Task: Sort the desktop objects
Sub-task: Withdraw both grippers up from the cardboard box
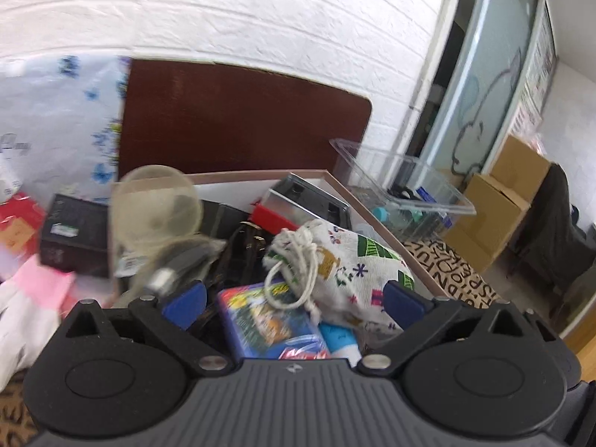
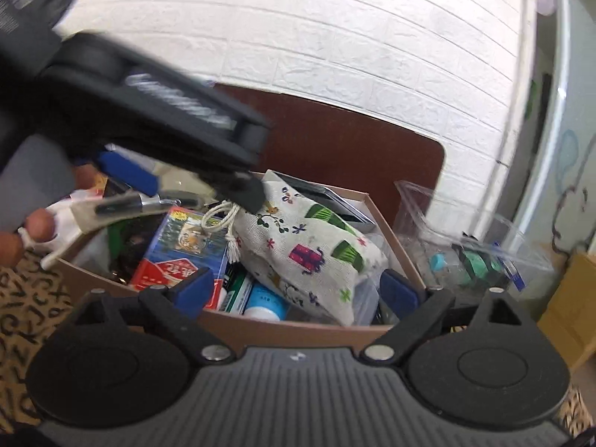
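Left wrist view: left gripper [image 1: 294, 300] wide, empty, over box [image 1: 376, 210]; pouch [image 1: 346, 257] just ahead between its fingers; right gripper [image 2: 298, 292] wide, empty; risk: drawstring [image 1: 298, 260] may snag neighbouring card pack [image 1: 268, 320].

The left gripper [image 1: 294, 303] hangs with jaws spread wide above a cardboard box [image 1: 376, 216] crammed with clutter. A printed drawstring pouch [image 1: 350, 260] lies toward the box's right edge, beside a blue card pack [image 1: 268, 320]. A clear plastic bin [image 1: 406, 190] stands just beyond that right edge.
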A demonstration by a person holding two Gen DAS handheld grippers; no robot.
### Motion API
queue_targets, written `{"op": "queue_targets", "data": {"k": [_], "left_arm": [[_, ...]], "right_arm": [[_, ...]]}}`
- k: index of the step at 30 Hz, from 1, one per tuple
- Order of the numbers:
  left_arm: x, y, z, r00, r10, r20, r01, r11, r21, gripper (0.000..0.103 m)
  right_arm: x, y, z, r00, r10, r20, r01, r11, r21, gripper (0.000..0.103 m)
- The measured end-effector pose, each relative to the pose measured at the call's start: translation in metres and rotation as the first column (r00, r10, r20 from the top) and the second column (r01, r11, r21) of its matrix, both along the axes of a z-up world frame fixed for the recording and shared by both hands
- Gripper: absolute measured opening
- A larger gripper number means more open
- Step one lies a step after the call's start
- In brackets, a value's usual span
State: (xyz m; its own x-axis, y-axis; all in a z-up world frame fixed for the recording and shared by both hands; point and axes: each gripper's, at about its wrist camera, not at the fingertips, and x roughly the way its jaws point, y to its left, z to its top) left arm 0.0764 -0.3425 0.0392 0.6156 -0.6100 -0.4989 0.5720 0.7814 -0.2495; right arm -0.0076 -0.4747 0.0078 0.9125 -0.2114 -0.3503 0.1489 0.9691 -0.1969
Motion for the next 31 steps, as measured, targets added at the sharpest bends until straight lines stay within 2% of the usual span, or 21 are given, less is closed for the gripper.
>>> {"op": "queue_targets", "data": {"k": [4,9,19,31], "left_arm": [[-0.032,0.024,0.006,0.998,0.048,0.037,-0.049,0.999,0.015,0.103],[-0.064,0.043,0.003,0.994,0.100,0.052,-0.104,0.992,0.076,0.103],[-0.097,0.058,-0.011,0.992,0.118,0.040,-0.123,0.980,0.158,0.103],[-0.113,0.069,-0.003,0.993,0.099,0.066,-0.107,0.985,0.135,0.103]], "right_arm": [[-0.026,0.002,0.010,0.998,-0.065,-0.005,0.065,0.996,0.066,0.098],[-0.059,0.015,0.014,0.993,-0.117,-0.027,0.119,0.991,0.070,0.098],[-0.082,0.043,0.008,0.988,-0.117,-0.096,0.123,0.990,0.066,0.098],[-0.095,0.053,0.015,0.982,-0.162,-0.100,0.169,0.983,0.067,0.098]]}}
